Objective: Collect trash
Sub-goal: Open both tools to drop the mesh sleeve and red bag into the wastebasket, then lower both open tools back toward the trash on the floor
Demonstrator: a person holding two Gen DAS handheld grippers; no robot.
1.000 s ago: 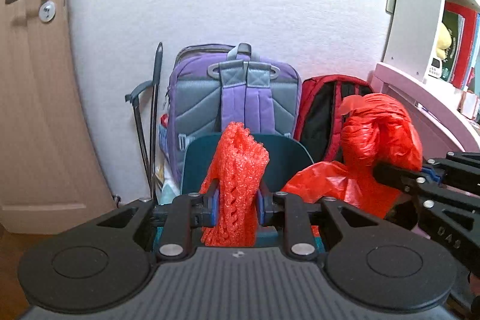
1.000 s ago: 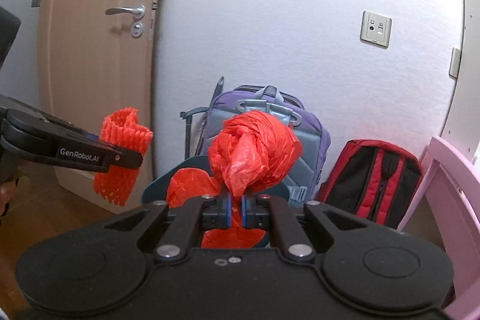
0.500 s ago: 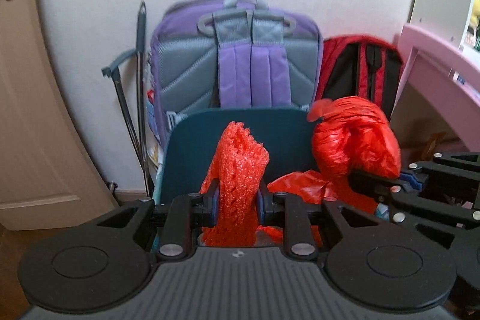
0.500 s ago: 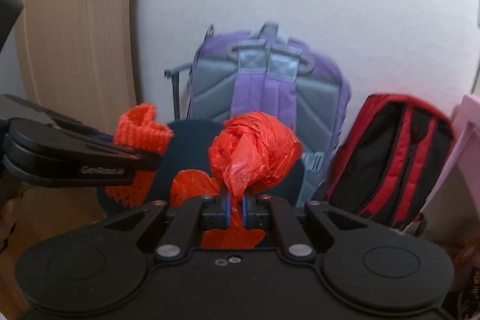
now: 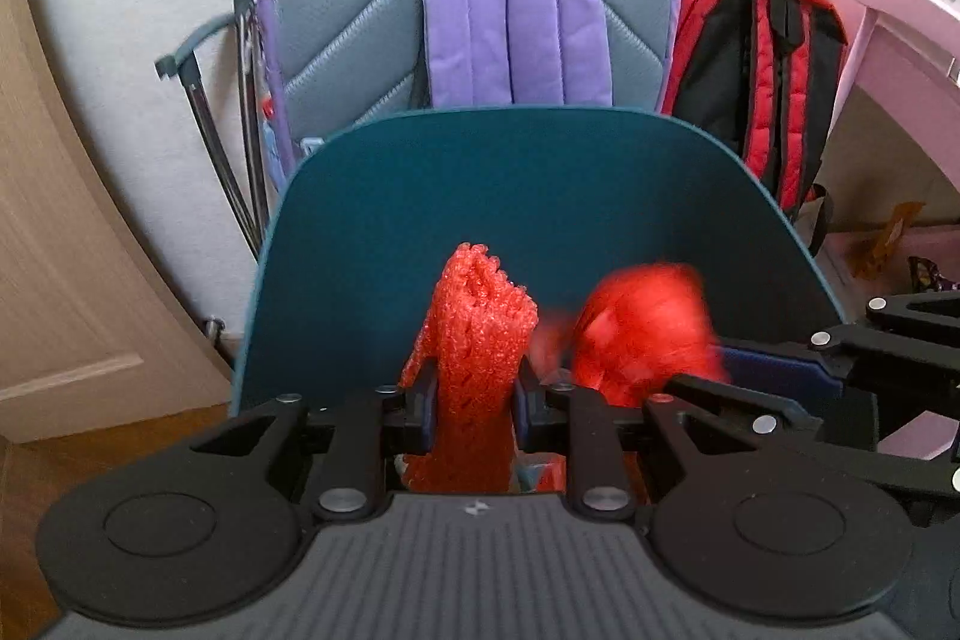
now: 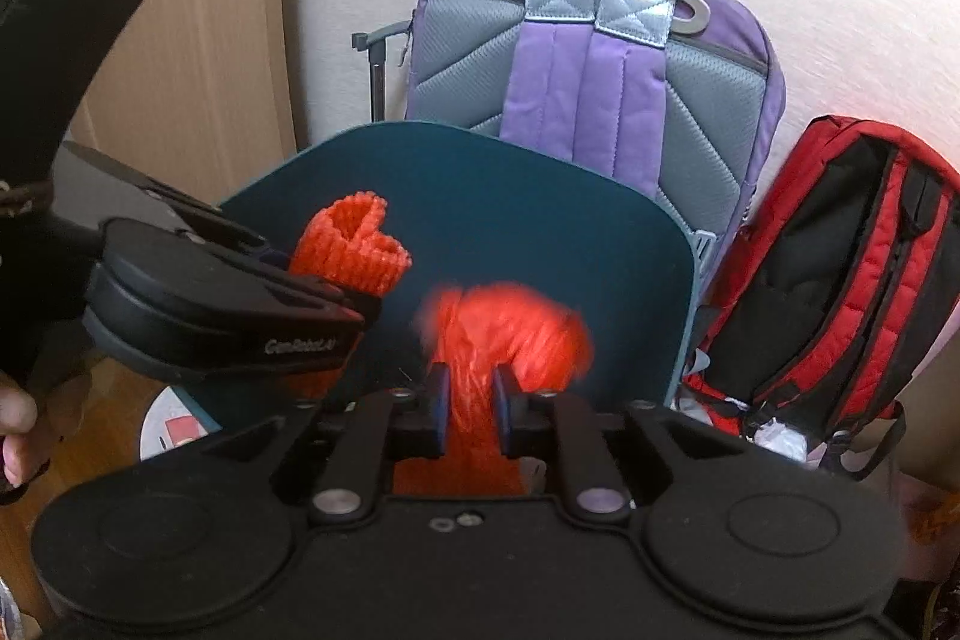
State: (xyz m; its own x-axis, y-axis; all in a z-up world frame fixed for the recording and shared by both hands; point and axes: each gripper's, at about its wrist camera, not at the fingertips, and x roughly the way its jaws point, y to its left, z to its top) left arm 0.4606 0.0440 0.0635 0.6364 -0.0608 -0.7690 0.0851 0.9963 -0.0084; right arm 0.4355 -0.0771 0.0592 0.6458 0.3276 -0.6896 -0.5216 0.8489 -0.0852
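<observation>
Left gripper (image 5: pixel 471 403): clamped on foam net (image 5: pixel 474 340), long axis upright, top pointing up. Right gripper (image 6: pixel 470 409): jaws opening, blurred plastic bag (image 6: pixel 501 334) between them; bin lid (image 5: pixel 540 196) just ahead.

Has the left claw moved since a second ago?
Yes. The left claw, gripping the orange foam net, has gone down and forward: the purple backpack looms larger and higher, and the wall socket has left the view.

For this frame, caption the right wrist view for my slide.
Right gripper opening around a red bag over the teal bin; left gripper holds red foam netting.
</observation>
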